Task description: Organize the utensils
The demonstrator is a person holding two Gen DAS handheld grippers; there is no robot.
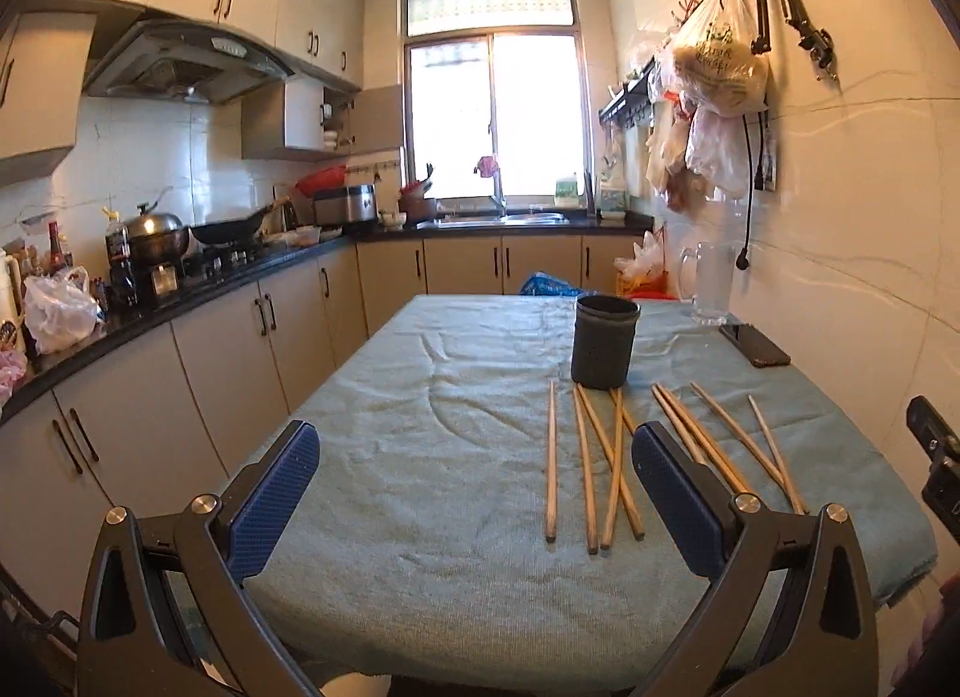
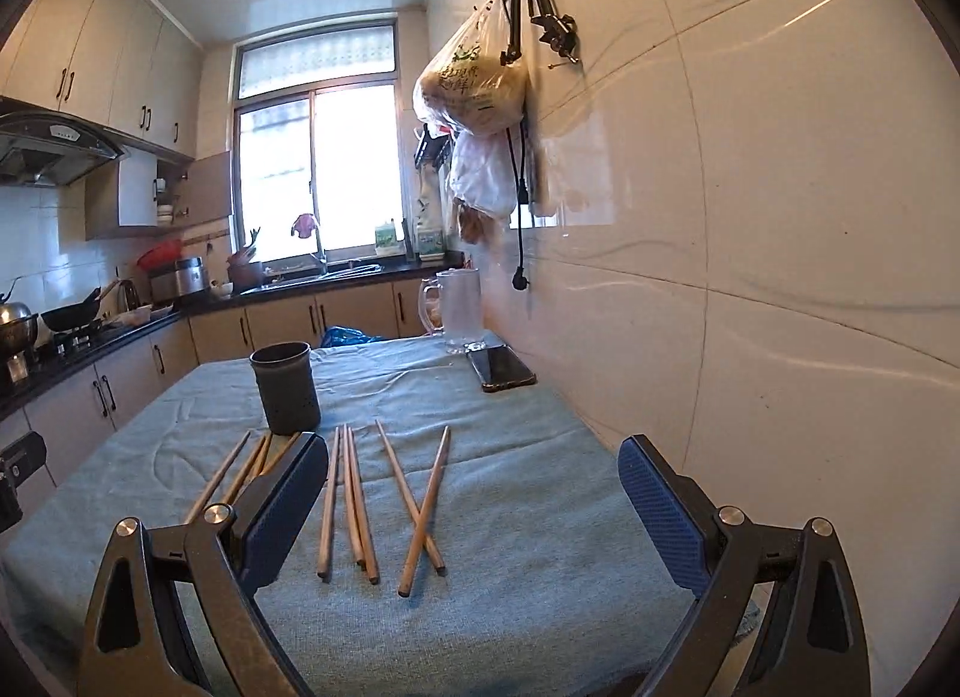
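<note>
Several wooden chopsticks (image 1: 591, 469) lie scattered on a teal cloth-covered table (image 1: 420, 397), just in front of a dark cylindrical holder (image 1: 605, 347) that stands upright. In the right wrist view the chopsticks (image 2: 354, 499) and the holder (image 2: 284, 388) lie ahead and left of centre. My left gripper (image 1: 477, 475) hovers open over the table's near half, its right finger beside the chopsticks. Also open is my right gripper (image 2: 474, 496), with some chopsticks lying below between its blue pads. Neither holds anything.
A black phone (image 2: 501, 368) and a clear glass jug (image 2: 459, 310) sit at the table's far right by the tiled wall. Plastic bags (image 2: 474, 91) hang from wall hooks. Kitchen counters with a stove (image 1: 228, 259) and pots run along the left.
</note>
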